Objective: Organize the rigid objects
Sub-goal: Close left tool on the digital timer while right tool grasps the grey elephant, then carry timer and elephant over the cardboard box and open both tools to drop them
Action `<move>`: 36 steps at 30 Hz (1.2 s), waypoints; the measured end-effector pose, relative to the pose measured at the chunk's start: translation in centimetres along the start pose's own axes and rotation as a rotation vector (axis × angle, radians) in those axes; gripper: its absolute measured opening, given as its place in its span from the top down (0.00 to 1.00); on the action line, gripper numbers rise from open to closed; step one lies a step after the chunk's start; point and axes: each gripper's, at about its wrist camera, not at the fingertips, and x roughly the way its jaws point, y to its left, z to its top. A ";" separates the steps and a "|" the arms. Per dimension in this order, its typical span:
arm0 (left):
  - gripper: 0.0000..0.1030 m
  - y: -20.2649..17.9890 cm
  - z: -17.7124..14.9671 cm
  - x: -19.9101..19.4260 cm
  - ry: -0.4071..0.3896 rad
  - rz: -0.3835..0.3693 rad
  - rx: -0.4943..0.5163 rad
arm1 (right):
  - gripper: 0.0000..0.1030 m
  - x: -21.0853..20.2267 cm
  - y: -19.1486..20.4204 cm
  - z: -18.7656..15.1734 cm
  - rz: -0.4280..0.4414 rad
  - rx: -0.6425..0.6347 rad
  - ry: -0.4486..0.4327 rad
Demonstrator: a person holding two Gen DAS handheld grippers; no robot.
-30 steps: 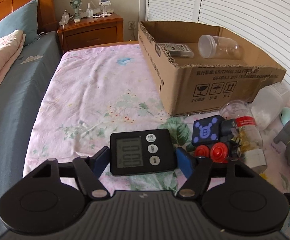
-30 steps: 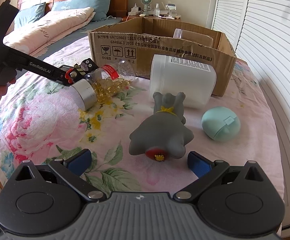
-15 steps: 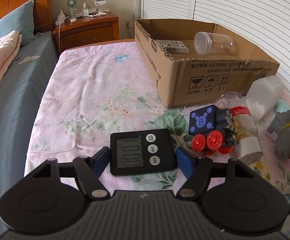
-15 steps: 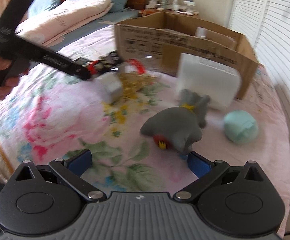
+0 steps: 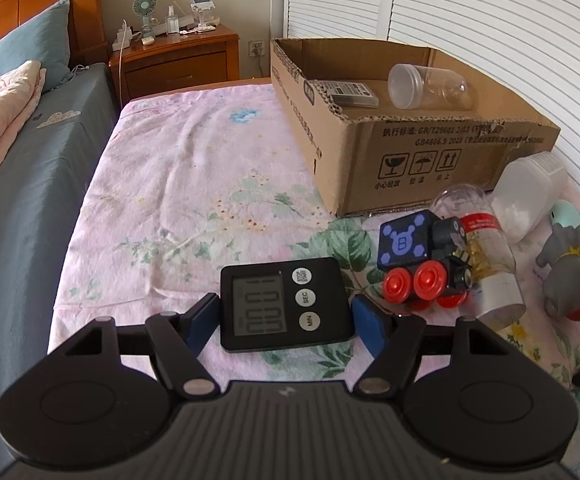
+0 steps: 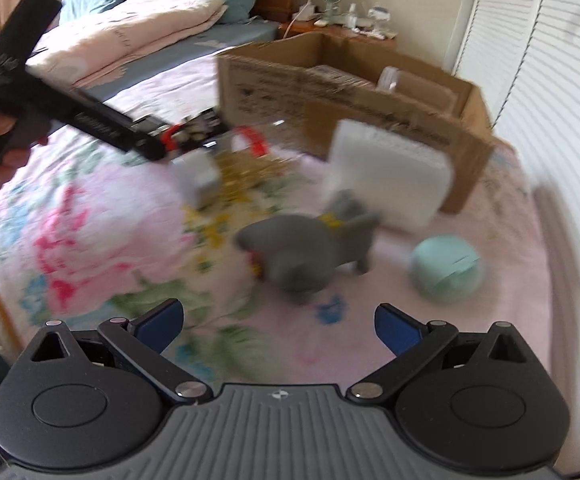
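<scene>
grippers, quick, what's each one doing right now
Left gripper: shut on the black timer, a finger at each side.
Right gripper: open, holding nothing, above the bedsheet.

We see the right gripper (image 6: 277,322) lifted and backed away from the grey elephant toy (image 6: 310,246); its view is now motion-blurred. The left gripper (image 5: 286,318), timer (image 5: 284,305) between its fingers, sits a little higher above the bed, box (image 5: 442,160) lower in frame.
</scene>
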 end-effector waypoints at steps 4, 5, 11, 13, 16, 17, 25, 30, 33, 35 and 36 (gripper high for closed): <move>0.31 -0.1 0.2 0.1 0.000 0.006 -0.005 | 0.00 1.0 -1.0 1.1 -0.001 -0.055 -0.032; 0.31 -0.1 0.2 0.1 0.001 0.006 -0.007 | 0.00 1.2 -1.1 1.4 0.005 -0.071 -0.037; 0.31 0.0 0.5 0.4 0.007 0.003 -0.004 | 0.10 2.4 -1.3 2.7 0.065 -0.144 -0.041; 0.31 0.0 0.6 0.4 0.009 -0.001 0.000 | 0.17 2.6 -1.1 2.8 0.080 -0.154 -0.037; 0.31 0.1 0.7 0.4 0.017 -0.007 0.006 | 0.18 2.4 -0.9 2.8 0.075 -0.142 -0.035; 0.31 0.1 0.7 0.3 0.018 -0.010 0.009 | 0.18 2.2 -0.9 2.7 0.071 -0.135 -0.033; 0.32 -0.1 0.9 -0.9 0.019 -0.028 0.072 | 0.19 0.4 -1.3 3.1 0.069 -0.089 -0.047; 0.32 -0.2 0.8 -1.3 0.024 -0.028 0.102 | 0.19 -0.4 -1.1 3.3 0.051 -0.101 -0.063; 0.32 -0.1 1.0 -1.8 0.018 -0.036 0.099 | 0.19 -0.7 -1.1 3.4 0.046 -0.101 -0.067; 0.32 -0.1 1.2 -2.3 0.013 -0.043 0.106 | 0.19 -1.0 -1.1 3.5 0.041 -0.102 -0.072; 0.32 -0.2 1.2 -2.4 0.010 -0.043 0.115 | 0.19 -1.1 -1.1 3.5 0.042 -0.103 -0.072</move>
